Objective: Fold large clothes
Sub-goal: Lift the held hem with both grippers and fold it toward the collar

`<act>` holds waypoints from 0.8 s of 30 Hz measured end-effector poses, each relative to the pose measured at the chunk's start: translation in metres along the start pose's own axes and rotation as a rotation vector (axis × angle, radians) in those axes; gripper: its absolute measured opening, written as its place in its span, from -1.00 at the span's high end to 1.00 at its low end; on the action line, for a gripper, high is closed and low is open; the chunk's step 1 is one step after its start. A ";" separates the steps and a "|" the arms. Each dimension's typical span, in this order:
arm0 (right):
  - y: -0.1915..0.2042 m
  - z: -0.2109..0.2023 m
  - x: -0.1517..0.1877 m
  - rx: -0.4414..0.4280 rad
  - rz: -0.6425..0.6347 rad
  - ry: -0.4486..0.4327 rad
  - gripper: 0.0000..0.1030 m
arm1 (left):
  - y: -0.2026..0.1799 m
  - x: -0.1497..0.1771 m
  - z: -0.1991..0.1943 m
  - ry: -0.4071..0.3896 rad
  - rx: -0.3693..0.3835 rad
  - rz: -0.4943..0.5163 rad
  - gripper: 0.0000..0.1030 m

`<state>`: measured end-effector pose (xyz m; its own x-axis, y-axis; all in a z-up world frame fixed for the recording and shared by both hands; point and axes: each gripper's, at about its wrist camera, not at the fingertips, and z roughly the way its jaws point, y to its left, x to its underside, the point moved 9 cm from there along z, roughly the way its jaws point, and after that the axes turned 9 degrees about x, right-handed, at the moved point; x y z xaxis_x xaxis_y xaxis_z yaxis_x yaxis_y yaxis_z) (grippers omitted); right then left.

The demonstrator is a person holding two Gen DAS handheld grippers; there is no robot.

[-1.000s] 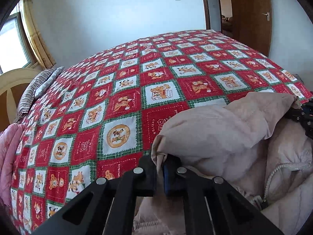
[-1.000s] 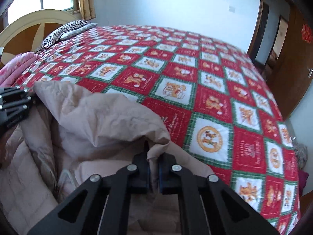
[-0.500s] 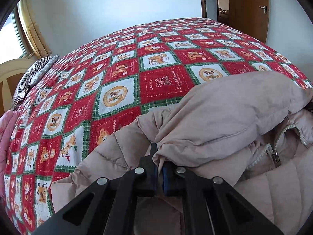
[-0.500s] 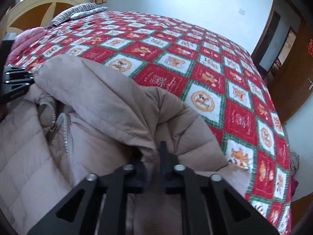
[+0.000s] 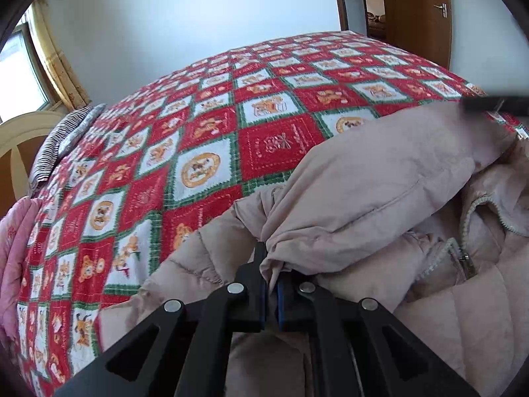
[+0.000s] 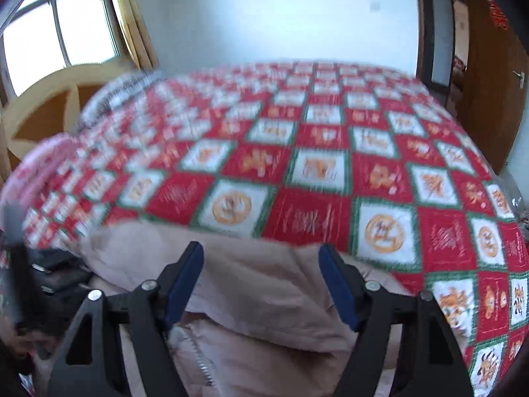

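Note:
A large beige padded jacket (image 5: 380,198) lies on the near part of the bed, its hood folded over the zippered front. My left gripper (image 5: 271,284) is shut on a fold of the hood's edge. My right gripper (image 6: 261,264) is open and empty just above the jacket (image 6: 264,291), with the cloth lying below its spread fingers. The right wrist view is blurred. The zipper (image 5: 463,258) shows at the right of the left wrist view. The left gripper's black body (image 6: 49,274) shows at the left edge of the right wrist view.
The bed carries a red, white and green checked quilt (image 5: 231,139) that spreads far behind the jacket. A striped pillow (image 5: 62,139) and a pink blanket (image 5: 13,248) lie at the left by the headboard. A wooden door (image 5: 416,10) stands at the back right.
My right gripper has opened and let go of the jacket, then lifted off it. My left gripper still holds the hood edge, which has come down onto the jacket's front.

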<state>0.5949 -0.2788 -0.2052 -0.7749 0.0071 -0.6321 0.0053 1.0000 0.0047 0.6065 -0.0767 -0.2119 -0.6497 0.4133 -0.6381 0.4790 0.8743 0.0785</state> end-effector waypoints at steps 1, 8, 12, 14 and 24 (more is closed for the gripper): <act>0.007 0.009 0.008 -0.008 -0.026 0.042 -0.15 | -0.002 -0.002 -0.012 -0.016 0.012 -0.001 0.90; 0.010 0.021 0.044 0.006 -0.058 0.080 -0.13 | -0.013 -0.042 -0.100 -0.287 0.097 -0.059 -0.46; 0.009 0.020 0.051 0.010 -0.075 0.092 -0.13 | -0.010 -0.087 -0.075 -0.297 0.026 -0.123 -0.90; 0.012 0.013 0.055 0.014 -0.109 0.097 -0.13 | -0.007 -0.094 -0.028 -0.173 -0.056 -0.091 -0.90; -0.013 -0.015 0.007 -0.011 0.124 -0.105 -0.19 | -0.019 -0.034 0.037 -0.009 -0.127 -0.017 -0.89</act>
<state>0.5799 -0.2922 -0.1978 -0.6982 0.1313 -0.7038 0.0898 0.9913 0.0958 0.6412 -0.1166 -0.2205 -0.6513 0.3966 -0.6469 0.3892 0.9064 0.1639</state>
